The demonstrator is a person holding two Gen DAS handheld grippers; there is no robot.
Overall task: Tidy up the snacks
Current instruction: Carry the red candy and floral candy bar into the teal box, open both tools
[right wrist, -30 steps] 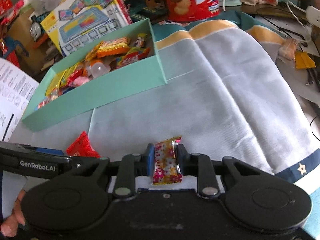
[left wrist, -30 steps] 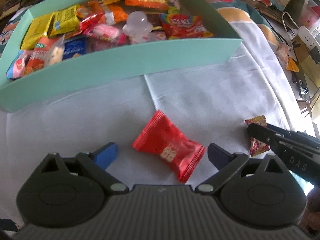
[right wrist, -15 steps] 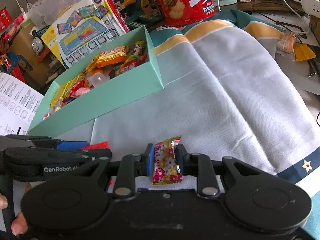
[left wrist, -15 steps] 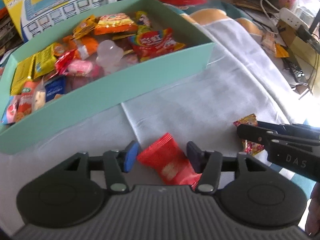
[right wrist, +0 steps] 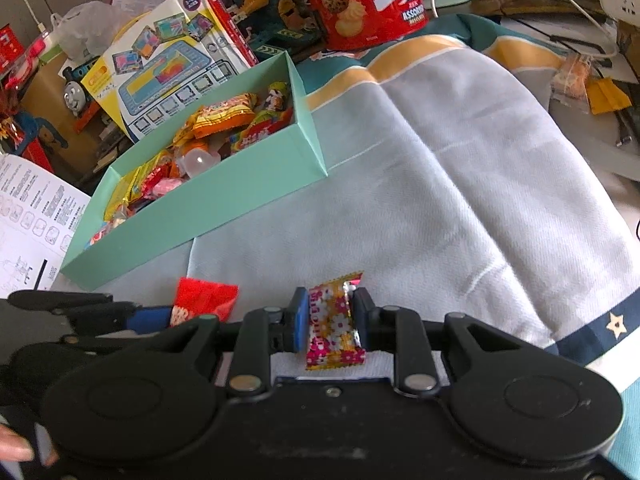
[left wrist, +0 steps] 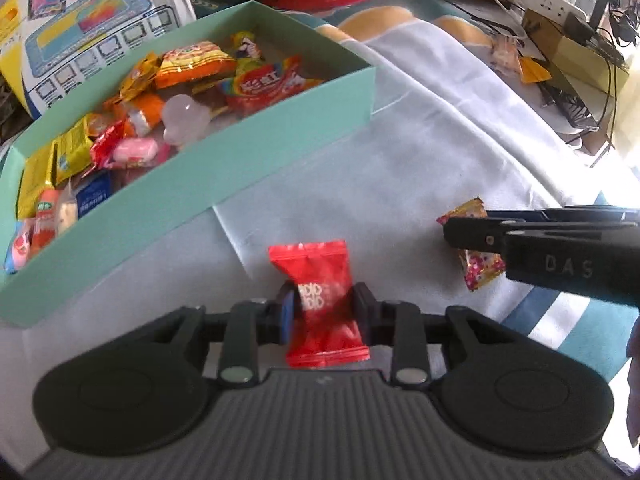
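My left gripper [left wrist: 322, 312] is shut on a red candy packet [left wrist: 318, 296] and holds it above the pale cloth. My right gripper [right wrist: 328, 320] is shut on a small flowery pink-and-yellow candy packet [right wrist: 330, 320]; both show from the side in the left wrist view, gripper [left wrist: 452, 232] and packet [left wrist: 478, 270]. The red packet [right wrist: 202, 304] and the left gripper [right wrist: 100, 320] show at the lower left of the right wrist view. A mint-green box [left wrist: 224, 172], also in the right wrist view [right wrist: 208, 204], holds several mixed snacks, ahead and to the left.
A pale blue cloth [right wrist: 440, 200] with orange and teal borders covers the table. Behind the box lie a toy carton [right wrist: 168, 68], a red biscuit tin [right wrist: 360, 0] and toys. A printed sheet [right wrist: 28, 216] is at left. Cables and a power strip [left wrist: 556, 0] are at right.
My left gripper has closed on the red packet, which was lying on the cloth between the open fingers, and lifted it. The right gripper has kept hold of the flowery packet and risen slightly.
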